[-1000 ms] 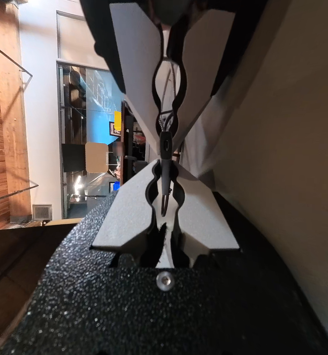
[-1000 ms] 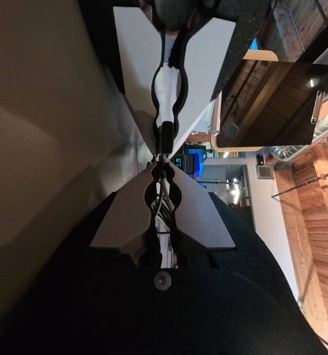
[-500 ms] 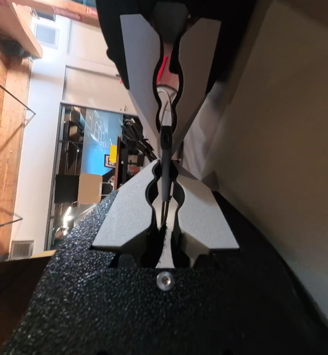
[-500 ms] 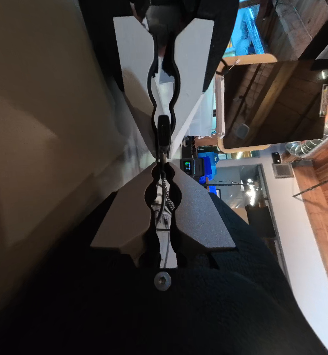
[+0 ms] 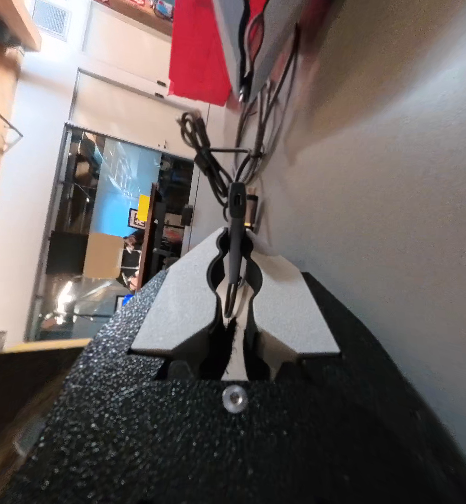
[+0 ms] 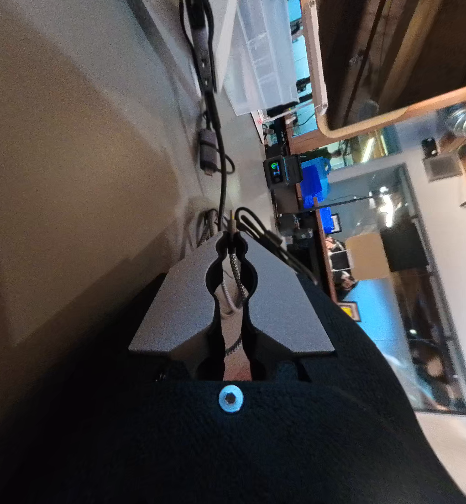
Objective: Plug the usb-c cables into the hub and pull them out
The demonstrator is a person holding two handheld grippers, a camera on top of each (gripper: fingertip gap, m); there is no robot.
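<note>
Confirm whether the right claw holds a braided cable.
Yes: the right claw is clamped on a grey braided cable behind its plug.

Both wrist cameras are rolled sideways, close to the pale grey table. They face opposite ways and share its tangled dark cables.

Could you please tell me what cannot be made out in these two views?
Right wrist view: the right hand-held gripper hides where the braided cable leads.
Left wrist view: the left hand-held gripper covers part of the hub.
Left wrist view: the right one is motion-blurred and cropped by the top edge.
</note>
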